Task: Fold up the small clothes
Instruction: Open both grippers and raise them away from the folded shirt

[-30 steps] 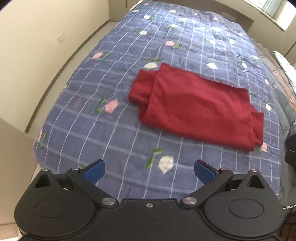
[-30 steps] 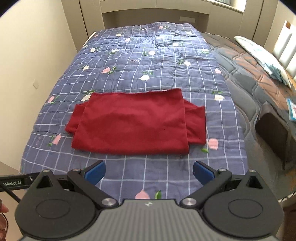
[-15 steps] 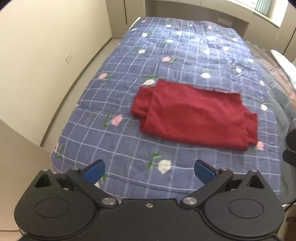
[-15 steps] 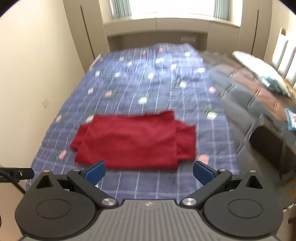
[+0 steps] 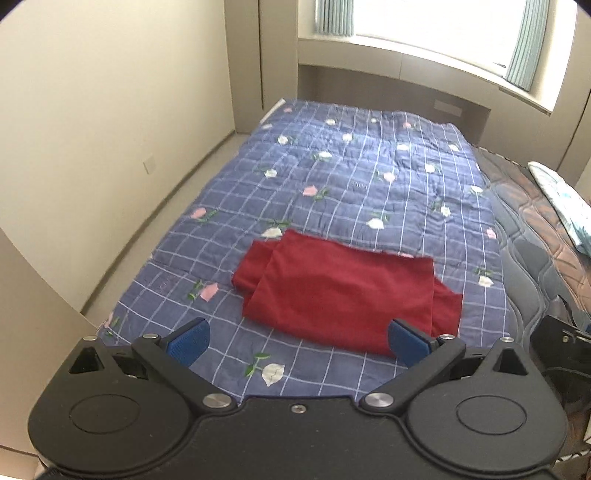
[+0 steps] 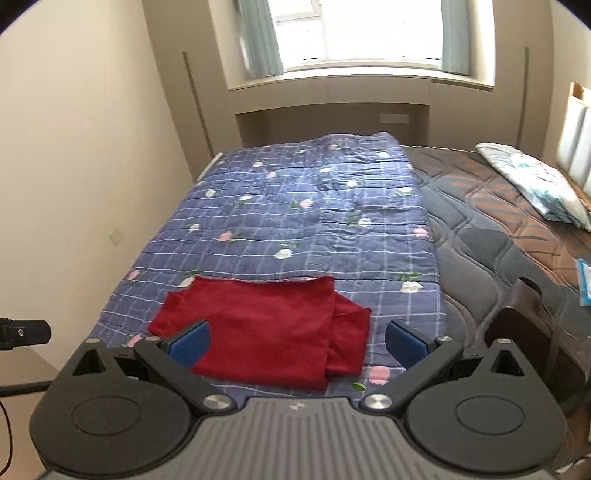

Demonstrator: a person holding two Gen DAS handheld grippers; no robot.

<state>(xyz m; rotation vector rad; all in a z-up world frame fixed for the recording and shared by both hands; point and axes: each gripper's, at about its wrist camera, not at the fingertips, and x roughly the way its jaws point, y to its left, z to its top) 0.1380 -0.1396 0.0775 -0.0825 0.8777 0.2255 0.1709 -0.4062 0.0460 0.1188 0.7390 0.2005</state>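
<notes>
A dark red garment (image 5: pixel 343 291) lies folded flat on the blue flowered quilt (image 5: pixel 354 177), with a sleeve end sticking out on each side. In the right wrist view the same red garment (image 6: pixel 266 332) sits near the quilt's (image 6: pixel 303 221) front edge. My left gripper (image 5: pixel 297 341) hangs open above the quilt, short of the garment's near edge, with nothing between its blue pads. My right gripper (image 6: pixel 297 341) is open too, held back above the garment's near edge and holding nothing.
A beige wall (image 5: pixel 92 129) runs along the bed's left side. The bare brown mattress (image 6: pixel 498 221) lies right of the quilt with a patterned pillow (image 6: pixel 535 184) on it. A dark box (image 6: pixel 524 332) stands at the right edge. A window (image 6: pixel 354 29) is beyond the bed.
Both grippers have pulled back and tilted upward, away from the garment, so the window and far wall have come into view. The garment has stayed in place; both grippers stay open.
</notes>
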